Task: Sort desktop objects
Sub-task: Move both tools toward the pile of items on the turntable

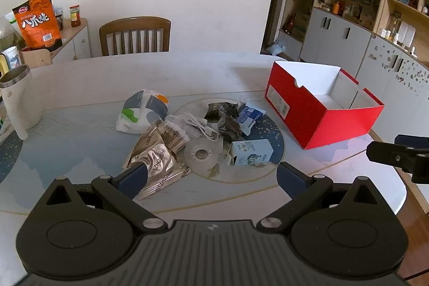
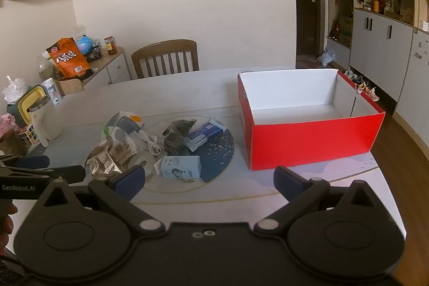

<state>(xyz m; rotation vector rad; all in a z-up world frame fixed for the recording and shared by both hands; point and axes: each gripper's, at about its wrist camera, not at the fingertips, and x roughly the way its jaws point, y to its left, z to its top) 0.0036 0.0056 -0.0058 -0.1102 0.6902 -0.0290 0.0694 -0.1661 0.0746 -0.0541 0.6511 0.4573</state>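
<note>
Clutter pile (image 1: 193, 136) sits mid-worktop on a round blue-and-white inlay, nothing in either gripper. Going left to right in the left wrist view we see: white kettle (image 1: 18, 103) with a steel rim at the far left edge, well apart from the pile. Then a crumpled white pouch (image 1: 142, 111) with grey, green and orange print, lying flat. Just in front of it, shiny silver foil packets (image 1: 155, 160), creased, overlapping each other, touching a clear bag of cotton swabs (image 1: 175, 134). Next a clear tape roll (image 1: 202, 154) lying flat, hole up. Behind it a white cable in clear wrap (image 1: 195, 122) and a dark crinkled wrapper (image 1: 224, 115). A blue-white packet (image 1: 249, 115) leans against the dark wrapper. Small light-blue carton (image 1: 252, 152) lies on its side at the pile's near right edge, flap open.

Right of the pile, apart from it, we see the red box (image 1: 321, 109), open top, white inside, empty as far as we can tell.

Left gripper (image 1: 211, 180) fingers spread wide above the near side of the pile, pinching nothing. Right gripper (image 2: 209, 178) fingers likewise spread wide, hanging over the worktop (image 2: 187, 87) between carton and red box, holding nothing. Wooden chair (image 1: 135, 35) stands behind the worktop.
</note>
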